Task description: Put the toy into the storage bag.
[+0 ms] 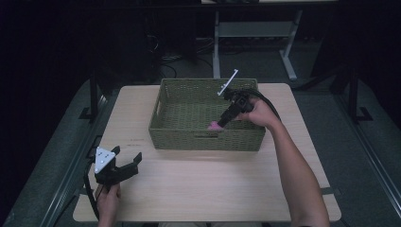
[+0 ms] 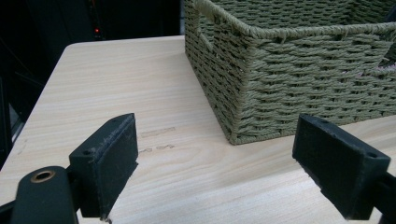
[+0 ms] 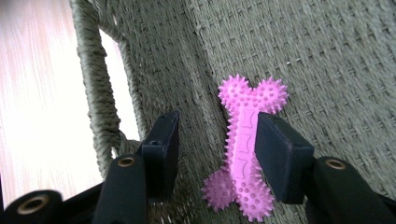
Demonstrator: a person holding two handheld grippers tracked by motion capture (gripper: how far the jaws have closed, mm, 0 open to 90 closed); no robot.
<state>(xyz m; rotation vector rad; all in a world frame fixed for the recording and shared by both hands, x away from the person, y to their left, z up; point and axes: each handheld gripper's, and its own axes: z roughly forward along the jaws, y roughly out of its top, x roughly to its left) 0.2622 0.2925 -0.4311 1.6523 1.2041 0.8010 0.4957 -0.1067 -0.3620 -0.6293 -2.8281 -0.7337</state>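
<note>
A spiky pink bone-shaped toy [image 3: 245,144] lies on the floor of the green woven basket [image 1: 208,142], close to its front wall and handle slot. My right gripper [image 3: 217,121] reaches down into the basket with its jaws on either side of the toy [image 1: 213,126]. The left jaw stands clear of the toy and the right jaw sits beside it, so the gripper [image 1: 222,122] is open. My left gripper [image 1: 126,157] hovers open over the front left of the table, with nothing between its jaws [image 2: 215,163]. It faces the basket's corner [image 2: 289,79].
The basket sits at the back middle of the light wooden table [image 1: 208,184]. Its woven wall [image 3: 336,60] and handle slot [image 3: 112,84] surround the right gripper closely. Beyond the table are a dark floor, cables and a metal desk frame [image 1: 255,33].
</note>
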